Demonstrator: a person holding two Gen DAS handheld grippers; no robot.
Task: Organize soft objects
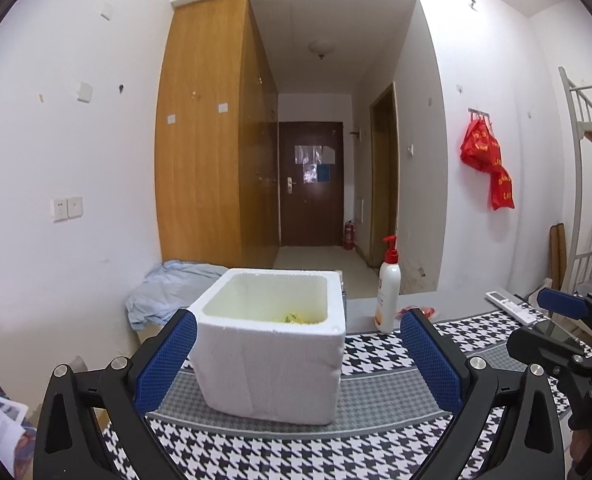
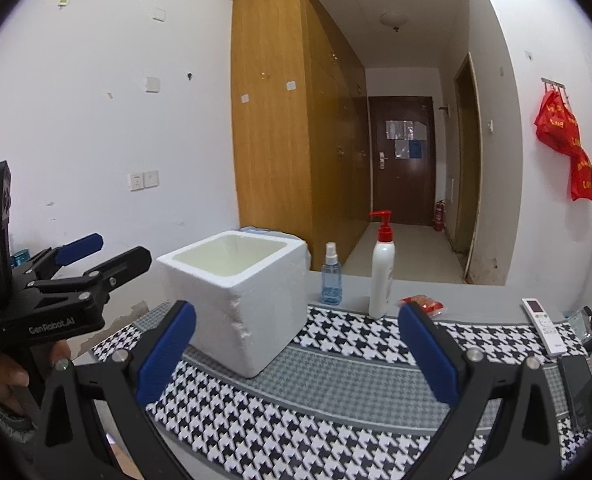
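Note:
A white foam box [image 1: 272, 344] stands open on the houndstooth mat [image 1: 280, 452]. A yellow-green soft thing [image 1: 294, 317] lies at its bottom. My left gripper [image 1: 296, 356] is open and empty, its blue pads [image 1: 164, 364] on either side of the box, not touching it. In the right wrist view the box [image 2: 240, 300] stands left of centre. My right gripper [image 2: 296, 352] is open and empty, above the mat [image 2: 336, 380] to the box's right. The left gripper [image 2: 84, 268] shows at the left edge there.
A white pump bottle [image 1: 388, 292] [image 2: 382, 272], a blue spray bottle [image 2: 332, 276] and a red packet [image 2: 424, 303] stand behind the mat. A remote [image 2: 544, 326] and a phone [image 2: 582, 392] lie at right. Light blue cloth [image 1: 168, 292] lies behind the box.

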